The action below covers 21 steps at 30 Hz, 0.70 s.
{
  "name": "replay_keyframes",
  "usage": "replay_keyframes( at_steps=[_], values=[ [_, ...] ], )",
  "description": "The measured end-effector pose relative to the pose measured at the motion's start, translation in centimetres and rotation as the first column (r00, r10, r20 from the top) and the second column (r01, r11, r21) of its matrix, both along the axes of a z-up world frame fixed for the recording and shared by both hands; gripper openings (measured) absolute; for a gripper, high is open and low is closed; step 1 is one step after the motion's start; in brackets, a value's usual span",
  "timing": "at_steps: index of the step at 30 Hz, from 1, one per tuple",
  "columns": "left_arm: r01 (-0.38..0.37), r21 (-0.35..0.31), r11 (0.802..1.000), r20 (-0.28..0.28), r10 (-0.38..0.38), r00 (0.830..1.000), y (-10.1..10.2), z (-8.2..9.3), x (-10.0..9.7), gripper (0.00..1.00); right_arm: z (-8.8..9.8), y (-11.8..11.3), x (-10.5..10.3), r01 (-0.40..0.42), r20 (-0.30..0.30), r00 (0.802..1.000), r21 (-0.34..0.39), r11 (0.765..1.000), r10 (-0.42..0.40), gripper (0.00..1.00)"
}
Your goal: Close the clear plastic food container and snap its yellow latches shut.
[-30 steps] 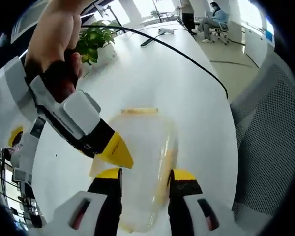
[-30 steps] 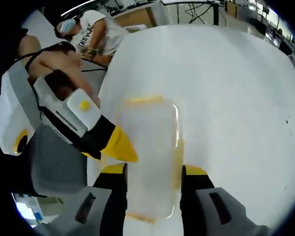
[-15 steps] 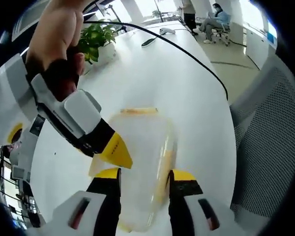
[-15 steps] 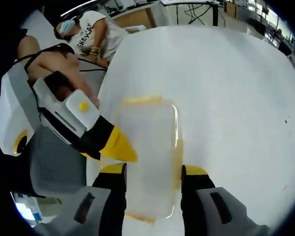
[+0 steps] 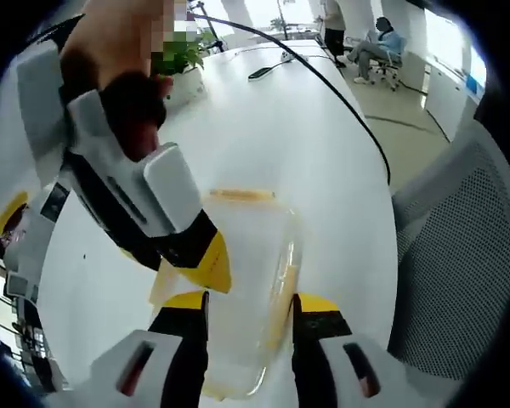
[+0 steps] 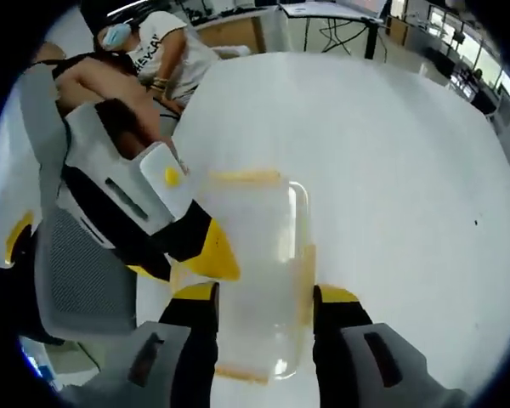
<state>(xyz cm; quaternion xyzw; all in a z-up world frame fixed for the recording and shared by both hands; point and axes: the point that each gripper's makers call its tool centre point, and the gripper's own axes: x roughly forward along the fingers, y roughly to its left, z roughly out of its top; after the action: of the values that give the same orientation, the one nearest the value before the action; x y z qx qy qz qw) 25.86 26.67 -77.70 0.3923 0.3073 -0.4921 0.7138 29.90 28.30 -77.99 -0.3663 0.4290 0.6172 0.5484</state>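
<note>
The clear plastic container (image 5: 246, 255) lies on the white table with its lid on. A yellow latch (image 5: 240, 195) shows at its far end and another (image 5: 280, 293) along its right side. My left gripper (image 5: 251, 304) is open, with its jaws over the near end of the lid. My right gripper (image 5: 206, 259) comes in from the left, its yellow tip on the container's left edge. In the right gripper view the container (image 6: 255, 246) sits under my open right gripper (image 6: 265, 295). My left gripper (image 6: 211, 251) touches its left edge there. Yellow latches (image 6: 245, 177) line its rim.
The white table (image 5: 263, 127) stretches far ahead. A black cable (image 5: 323, 76) crosses it, and a potted plant (image 5: 183, 55) stands at the back left. A mesh chair (image 5: 459, 255) is at the right. A seated person (image 6: 161, 51) and a grey chair (image 6: 76, 280) flank the table.
In each view the other gripper now looms larger and nearer, and its tip stays on the container's left edge. The container and my own jaws hold their places.
</note>
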Motion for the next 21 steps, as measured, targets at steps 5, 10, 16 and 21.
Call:
replay_keyframes(
  at_steps=[5,10,16,21],
  values=[
    [0.016,-0.001,1.0,-0.049,-0.016,0.999,-0.1,0.0,-0.7,0.41,0.2,-0.2,0.2,0.057,0.037,0.998,0.037,0.998,-0.058,0.41],
    [0.032,0.011,0.999,-0.066,-0.032,0.997,0.0,0.0,-1.0,0.43,0.6,-0.4,0.1,0.056,0.089,0.994,0.121,0.991,-0.067,0.39],
    [0.042,0.021,0.999,-0.068,-0.041,0.997,0.4,0.1,-1.1,0.47,0.5,-1.5,-0.6,0.184,0.026,0.981,0.187,0.965,-0.192,0.48],
    [0.059,0.022,0.998,-0.092,-0.057,0.994,0.5,0.2,-1.2,0.54,0.9,-1.8,-0.4,0.2,0.054,0.975,0.196,0.96,-0.214,0.49]
  ],
)
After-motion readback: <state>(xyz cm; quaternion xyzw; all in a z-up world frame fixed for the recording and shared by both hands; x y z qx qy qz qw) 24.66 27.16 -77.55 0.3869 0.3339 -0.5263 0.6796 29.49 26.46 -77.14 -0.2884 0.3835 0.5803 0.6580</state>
